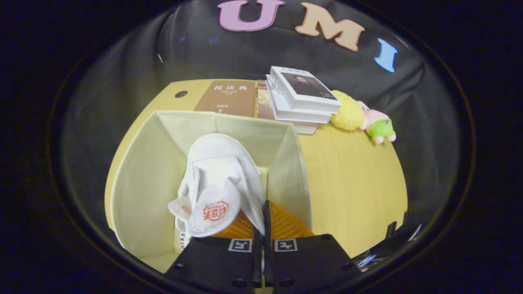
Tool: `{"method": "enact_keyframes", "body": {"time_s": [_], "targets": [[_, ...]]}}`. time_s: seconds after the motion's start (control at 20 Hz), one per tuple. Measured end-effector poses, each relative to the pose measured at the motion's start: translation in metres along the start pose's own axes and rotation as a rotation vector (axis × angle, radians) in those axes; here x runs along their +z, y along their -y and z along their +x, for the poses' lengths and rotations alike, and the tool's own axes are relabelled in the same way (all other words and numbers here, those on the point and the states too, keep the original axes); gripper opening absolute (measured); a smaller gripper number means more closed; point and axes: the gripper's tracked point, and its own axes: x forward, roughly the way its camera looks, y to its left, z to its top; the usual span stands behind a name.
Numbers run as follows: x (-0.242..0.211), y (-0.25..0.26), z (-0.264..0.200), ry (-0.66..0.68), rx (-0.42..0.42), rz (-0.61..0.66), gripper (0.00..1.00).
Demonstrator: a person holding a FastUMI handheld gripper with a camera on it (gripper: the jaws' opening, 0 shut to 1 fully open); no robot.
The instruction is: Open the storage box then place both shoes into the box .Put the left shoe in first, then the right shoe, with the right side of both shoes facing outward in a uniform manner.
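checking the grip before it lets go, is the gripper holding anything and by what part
The gripper is shut on the white shoe, both fingers pinching the thin collar edge on its right side, near the heel. The shoe hangs inside the open storage box.

Books (286,100) stacked on table (359,175); plush toy (363,118) beside them.

Room and obstacles around the open box

The gripper (263,222) sits above the box (139,171), its fingers pinched on the edge of the white shoe (220,179) that takes up the box's middle and right. Open space remains inside along the box's left wall. Right of the box the table (355,183) is bare and passable. At the far edge, books (302,96) and a plush toy (363,116) block the way.
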Motion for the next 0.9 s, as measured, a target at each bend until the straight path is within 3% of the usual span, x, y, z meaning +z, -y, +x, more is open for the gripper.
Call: {"method": "enact_keyframes", "body": {"time_s": [0.2, 0.45, 0.65, 0.9], "targets": [[-0.003, -0.008, -0.011, -0.017, 0.064, 0.060, 0.19], [0.014, -0.017, -0.058, 0.067, 0.218, 0.170, 0.64], [0.018, 0.012, -0.099, 0.165, 0.184, 0.218, 1.00], [0.015, 0.088, -0.143, 0.360, 0.049, 0.287, 1.00]]}}
